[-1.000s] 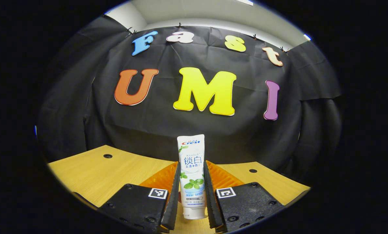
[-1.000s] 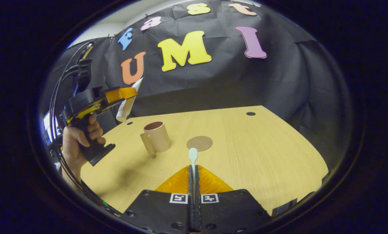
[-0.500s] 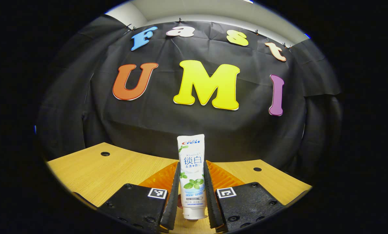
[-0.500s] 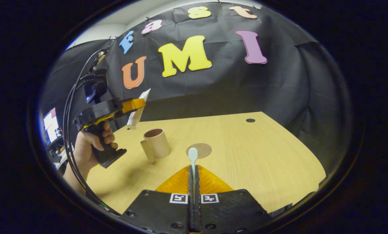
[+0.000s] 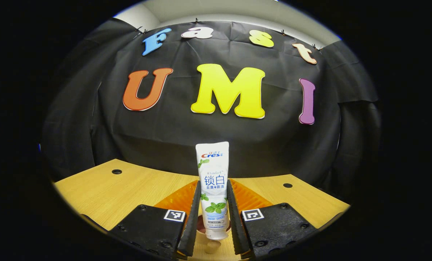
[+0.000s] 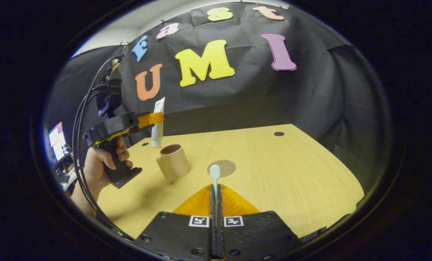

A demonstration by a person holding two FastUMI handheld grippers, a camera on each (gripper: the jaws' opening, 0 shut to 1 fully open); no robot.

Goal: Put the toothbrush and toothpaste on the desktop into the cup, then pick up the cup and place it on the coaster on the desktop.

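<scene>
While toothpaste [image 6: 158,121] hangs above cup [image 6: 175,157], coaster [image 6: 223,167] beside; desk [image 6: 273,174]

The cup [image 6: 175,160] and coaster [image 6: 222,168] stand apart mid-desktop [image 6: 292,170], with bare wood all around them.

Item, toothpaste [image 6: 158,121] in my left gripper [image 6: 154,118]: a second ago it leaned in my jaws with its cap well left of the cup [image 6: 175,160]; it now hangs upright, cap down, just over the cup's open mouth. Item, my left gripper and the hand [image 6: 100,162] holding it: shifted rightward in the right gripper view, closer to the cup. Item, left gripper view: cup rim and handle [image 5: 212,247] have come into sight beneath the tube's cap, between my jaws.
</scene>
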